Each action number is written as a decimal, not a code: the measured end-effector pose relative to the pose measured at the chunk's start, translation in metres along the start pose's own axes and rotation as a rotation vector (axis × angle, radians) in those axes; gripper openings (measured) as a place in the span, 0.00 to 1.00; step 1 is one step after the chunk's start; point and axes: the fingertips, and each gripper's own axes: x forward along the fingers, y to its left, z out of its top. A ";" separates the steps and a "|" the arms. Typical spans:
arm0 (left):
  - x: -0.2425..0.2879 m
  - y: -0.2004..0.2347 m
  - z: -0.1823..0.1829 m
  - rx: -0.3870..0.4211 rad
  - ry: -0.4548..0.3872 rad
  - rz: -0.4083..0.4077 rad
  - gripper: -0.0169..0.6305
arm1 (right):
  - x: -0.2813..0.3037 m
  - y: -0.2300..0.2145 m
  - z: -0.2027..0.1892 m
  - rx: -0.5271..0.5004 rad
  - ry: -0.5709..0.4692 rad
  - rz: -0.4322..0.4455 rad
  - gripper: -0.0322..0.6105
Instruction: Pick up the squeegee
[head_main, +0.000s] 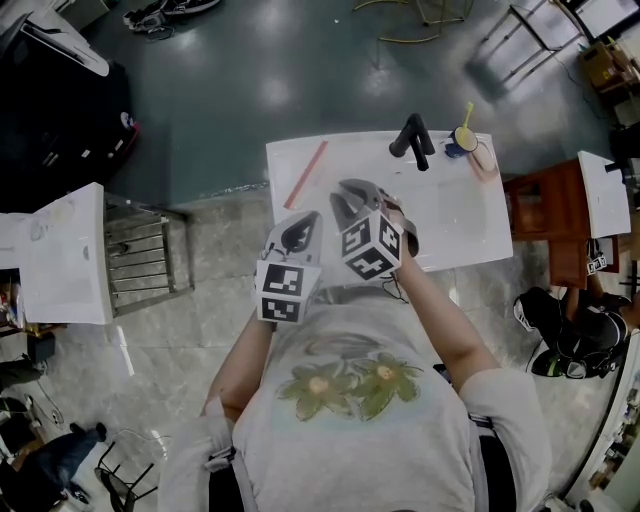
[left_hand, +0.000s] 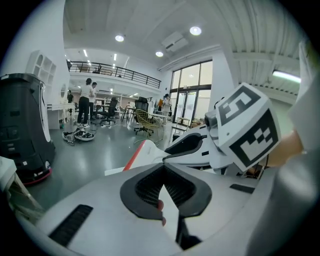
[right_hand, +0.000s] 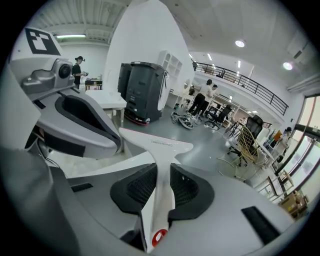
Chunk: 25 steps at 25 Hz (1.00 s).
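A white rectangular table (head_main: 300, 150) sits in the upper middle of the head view, standing on a grey floor (head_main: 215, 260) that turns to pale tiles along the table's left and lower sides. Three things lie in a cluster along its upper right edge. There is a black tool (head_main: 413, 140) with two angled arms, a small blue and yellow item (head_main: 463, 138) just right of it, and a pale peach piece (head_main: 486, 160) by the right corner.

1. We find the table (head_main: 455, 215) open across its right half.
2. Far edge: a black tool (head_main: 413, 140) and a yellow-handled cup (head_main: 464, 136) block passage.
3. The left gripper (head_main: 305, 228) and right gripper (head_main: 345, 200) crowd the near edge, just beside each other.
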 end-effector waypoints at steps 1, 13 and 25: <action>-0.001 0.000 0.000 0.000 -0.002 0.000 0.04 | -0.003 0.001 0.002 0.010 -0.007 -0.003 0.19; -0.010 -0.006 0.002 -0.020 -0.034 0.006 0.04 | -0.042 0.006 0.022 0.139 -0.116 0.001 0.19; -0.022 -0.012 0.010 -0.012 -0.096 0.012 0.04 | -0.077 0.015 0.041 0.215 -0.285 -0.024 0.19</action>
